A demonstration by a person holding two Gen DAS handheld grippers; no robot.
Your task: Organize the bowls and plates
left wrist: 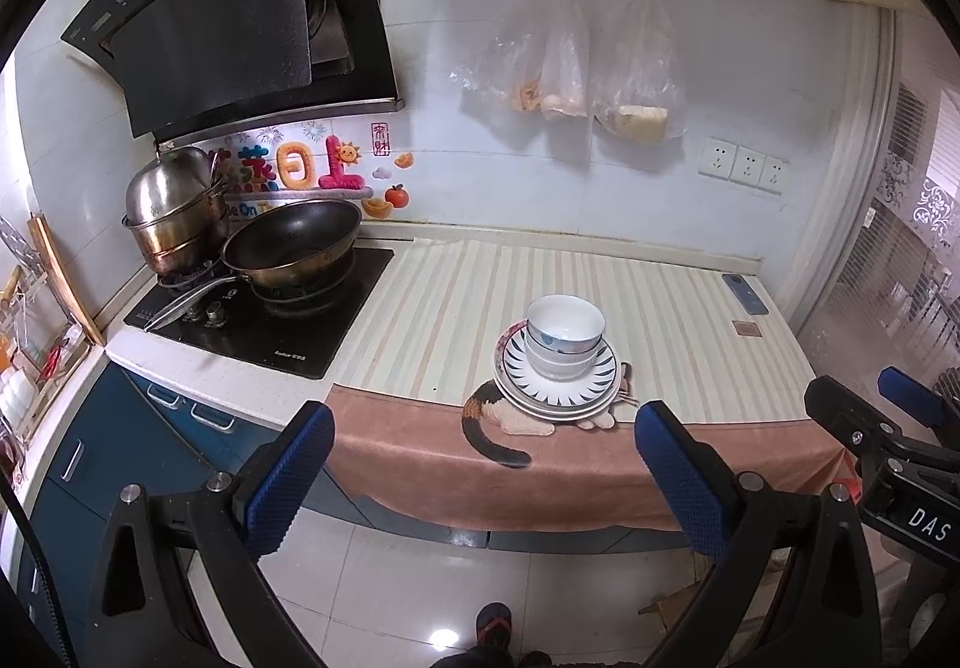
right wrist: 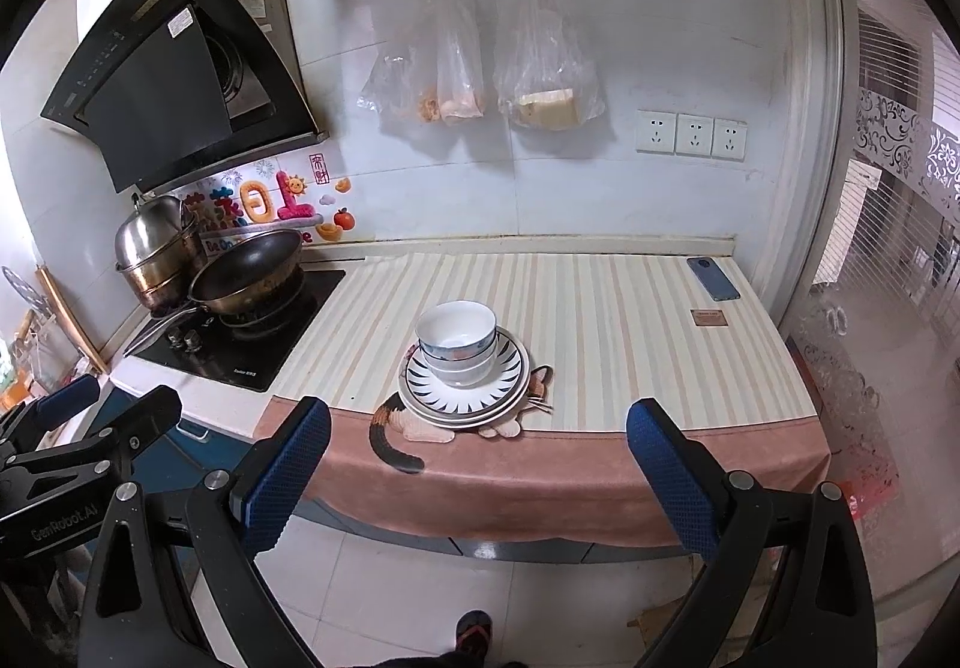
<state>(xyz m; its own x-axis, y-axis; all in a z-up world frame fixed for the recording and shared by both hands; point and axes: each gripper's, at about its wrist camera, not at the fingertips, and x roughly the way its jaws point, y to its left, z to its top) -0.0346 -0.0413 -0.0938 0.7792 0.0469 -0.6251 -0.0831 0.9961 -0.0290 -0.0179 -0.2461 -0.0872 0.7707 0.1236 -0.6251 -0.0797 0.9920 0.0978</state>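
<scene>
A stack of white bowls (left wrist: 564, 335) (right wrist: 457, 341) sits on a stack of plates (left wrist: 561, 395) (right wrist: 468, 398); the top plate has a dark ray pattern. The stack stands near the front edge of the striped counter cloth (left wrist: 480, 296) (right wrist: 600, 308). My left gripper (left wrist: 483, 446) is open and empty, held back from the counter, in front of the stack. My right gripper (right wrist: 477, 443) is open and empty, also back from the counter edge. Each gripper shows at the side of the other's view, the right one (left wrist: 900, 416) and the left one (right wrist: 90, 416).
A stove (left wrist: 264, 314) with a black wok (left wrist: 294, 248) and a steel steamer pot (left wrist: 174, 212) stands at the left. A phone (right wrist: 713, 278) and a small brown card (right wrist: 708, 317) lie at the right rear. Plastic bags (right wrist: 480, 68) hang on the wall.
</scene>
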